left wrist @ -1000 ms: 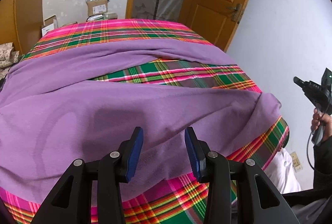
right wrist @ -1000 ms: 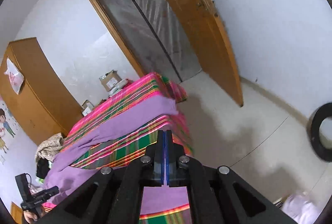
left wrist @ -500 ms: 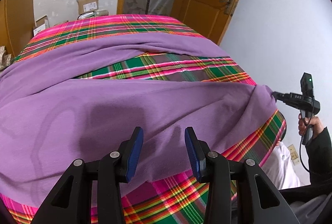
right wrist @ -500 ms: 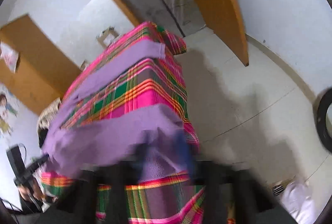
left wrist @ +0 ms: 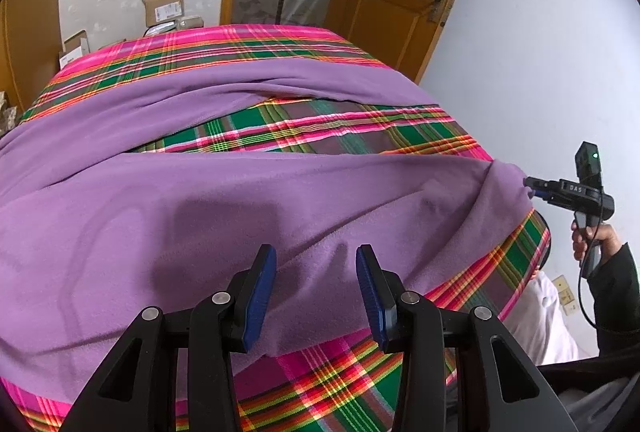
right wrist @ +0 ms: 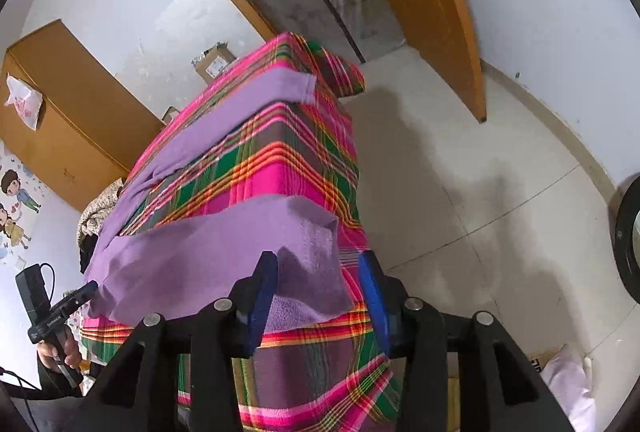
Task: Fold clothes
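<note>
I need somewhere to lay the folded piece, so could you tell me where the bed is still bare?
A bare plaid band runs between the two spreads of the purple garment, and another strip lies beyond it toward the boxes. The near half is covered.

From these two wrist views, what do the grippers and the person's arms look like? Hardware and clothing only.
Both are the same build: the left gripper and right gripper have black angular linkage arms with silver pivot bolts and blue ribbed finger pads. Seen from outside, the right unit has a black pistol handle, white lettering, a green LED and a thin black cable. A dark sleeve covers the wrist.
</note>
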Motion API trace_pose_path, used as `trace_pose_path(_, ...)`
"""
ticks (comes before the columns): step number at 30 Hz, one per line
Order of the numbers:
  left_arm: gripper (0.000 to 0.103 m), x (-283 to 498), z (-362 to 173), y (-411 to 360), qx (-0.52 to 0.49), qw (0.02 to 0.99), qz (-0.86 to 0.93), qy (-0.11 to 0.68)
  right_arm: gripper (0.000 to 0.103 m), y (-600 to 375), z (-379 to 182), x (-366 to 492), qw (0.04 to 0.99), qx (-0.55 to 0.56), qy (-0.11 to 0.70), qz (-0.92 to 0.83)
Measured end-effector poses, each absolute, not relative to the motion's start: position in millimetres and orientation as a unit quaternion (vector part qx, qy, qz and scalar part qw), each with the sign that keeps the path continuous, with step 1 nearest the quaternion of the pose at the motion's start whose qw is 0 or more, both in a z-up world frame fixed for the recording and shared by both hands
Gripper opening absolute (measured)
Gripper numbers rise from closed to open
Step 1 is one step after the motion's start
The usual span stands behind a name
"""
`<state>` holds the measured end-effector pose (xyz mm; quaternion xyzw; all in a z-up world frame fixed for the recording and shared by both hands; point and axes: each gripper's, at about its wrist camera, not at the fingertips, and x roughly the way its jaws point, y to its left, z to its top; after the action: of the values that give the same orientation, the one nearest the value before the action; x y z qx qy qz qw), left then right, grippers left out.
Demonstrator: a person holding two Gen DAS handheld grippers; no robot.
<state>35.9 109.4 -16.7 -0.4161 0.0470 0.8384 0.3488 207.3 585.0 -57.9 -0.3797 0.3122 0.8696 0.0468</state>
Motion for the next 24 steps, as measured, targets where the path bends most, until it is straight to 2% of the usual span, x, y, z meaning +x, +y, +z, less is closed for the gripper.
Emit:
trace_pose_path(1, 0.043, 36, -17, 110, -0.416, 0.349, 0.838, 0.047, 0.013, 584, -58, 207, 0.044, -0.379, 0.310, 0.871)
trace_pose_path(2, 0.043, 37, -16, 110, -0.416, 0.349, 0.839, 0.048, 0.006, 583, -57, 206, 0.042, -0.379, 0.306, 0.872)
trace_pose_path(11, 0.043, 38, -13, 118, -0.410, 0.363, 0.835, 0.053, 0.005, 575, 19, 235, 0.041, -0.268, 0.248, 0.930)
trace_pose_path(14, 0.043, 39, -12, 122, -0.408, 0.370, 0.833, 0.056, 0.005, 574, 11, 252, 0.036, -0.291, 0.250, 0.923)
trace_pose_path(18, 0.043, 39, -14, 127, -0.410, 0.377, 0.829, 0.061, 0.013, 585, -34, 271, 0.086, -0.356, 0.281, 0.887)
trace_pose_path(20, 0.043, 38, -15, 127, -0.412, 0.376, 0.828, 0.061, 0.015, 595, -40, 280, 0.112, -0.342, 0.309, 0.880)
trace_pose_path(24, 0.043, 35, -14, 123, -0.411, 0.370, 0.831, 0.055, 0.041, 594, -33, 276, 0.108, -0.314, 0.320, 0.887)
